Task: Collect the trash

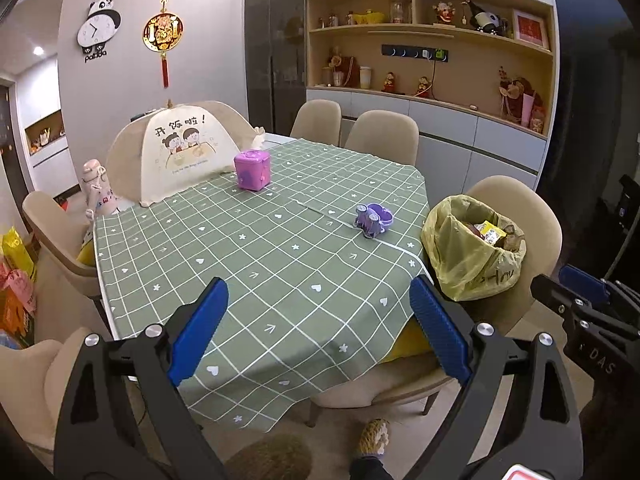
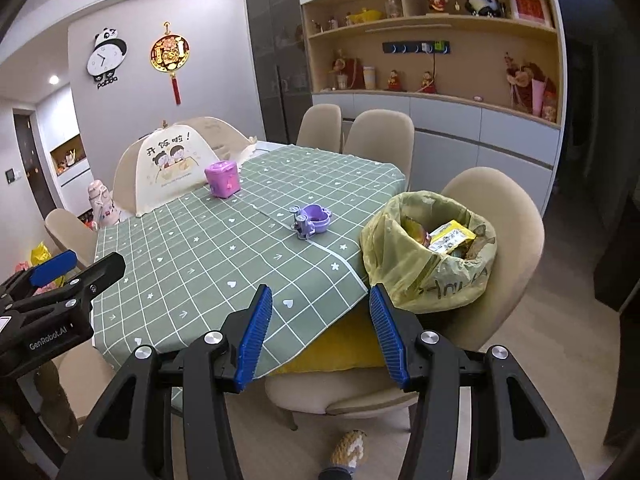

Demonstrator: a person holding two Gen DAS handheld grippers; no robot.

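Observation:
A yellow trash bag [image 1: 468, 256] [image 2: 432, 276] sits open on a beige chair [image 1: 536, 216] [image 2: 516, 216] at the table's right corner, with wrappers [image 2: 450, 236] inside. My left gripper [image 1: 318, 320] is open and empty, held above the near edge of the green checked tablecloth [image 1: 260, 260] [image 2: 224, 256]. My right gripper [image 2: 320, 330] is open and empty, above the table's near right corner, just left of the bag. The right gripper also shows at the right edge of the left wrist view [image 1: 576, 296], and the left gripper shows at the left edge of the right wrist view [image 2: 68, 272].
On the table stand a purple box [image 1: 252, 170] [image 2: 222, 178], a small purple toy dish [image 1: 372, 218] [image 2: 310, 220] and a cream mesh food cover [image 1: 180, 152] [image 2: 168, 164]. A pink bottle [image 1: 96, 188] stands at the left. Beige chairs surround the table. Shelves line the back wall.

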